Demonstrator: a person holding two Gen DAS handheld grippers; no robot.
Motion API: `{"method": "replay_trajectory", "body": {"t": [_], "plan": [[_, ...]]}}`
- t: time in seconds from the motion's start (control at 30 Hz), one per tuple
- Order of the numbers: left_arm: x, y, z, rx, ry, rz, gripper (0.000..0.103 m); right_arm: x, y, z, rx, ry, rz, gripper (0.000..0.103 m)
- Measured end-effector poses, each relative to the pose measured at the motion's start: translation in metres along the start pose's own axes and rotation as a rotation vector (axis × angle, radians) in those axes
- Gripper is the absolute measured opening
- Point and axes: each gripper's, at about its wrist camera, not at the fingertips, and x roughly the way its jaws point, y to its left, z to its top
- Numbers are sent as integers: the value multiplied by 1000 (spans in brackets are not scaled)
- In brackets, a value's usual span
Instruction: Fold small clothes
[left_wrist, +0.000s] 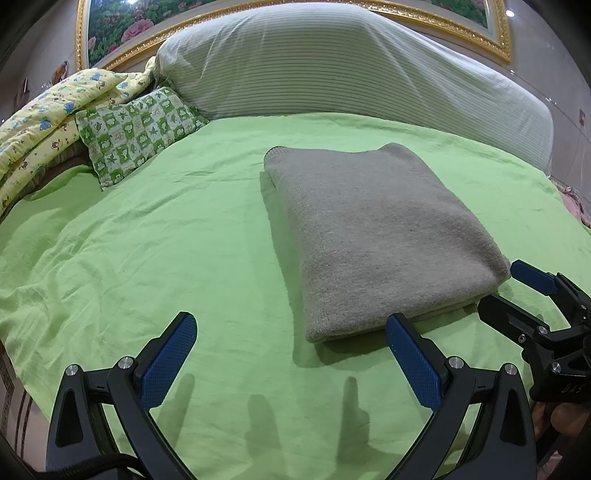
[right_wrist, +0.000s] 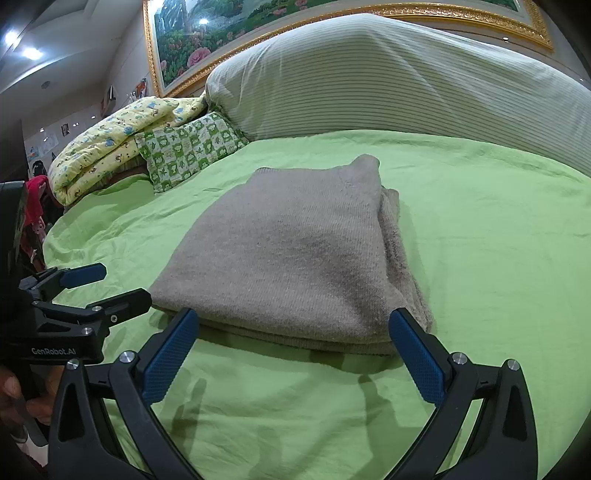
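Observation:
A grey knitted garment (left_wrist: 373, 236) lies folded into a thick rectangle on the green bedsheet (left_wrist: 166, 236). My left gripper (left_wrist: 291, 328) is open just in front of the garment's near left corner, with nothing between its blue pads. In the left wrist view the right gripper (left_wrist: 513, 291) shows at the right edge, beside the garment's near right corner. In the right wrist view the garment (right_wrist: 295, 254) fills the middle, and my right gripper (right_wrist: 293, 325) stands open at its near edge, holding nothing. The left gripper (right_wrist: 110, 284) shows at the left, open.
A large striped pillow (left_wrist: 332, 62) runs along the head of the bed. A green checked small pillow (left_wrist: 136, 129) and a yellow patterned quilt (left_wrist: 48, 122) lie at the far left. A gold-framed flower picture (right_wrist: 221, 40) hangs behind. A hand (right_wrist: 14, 398) holds the left gripper's handle.

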Motion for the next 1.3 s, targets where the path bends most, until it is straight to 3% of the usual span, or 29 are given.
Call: {"method": "replay_trajectory", "body": {"t": [1.3], "plan": [[4,7,3,2,19,-28,102,3,-4,0,1,9,3,102]]}}
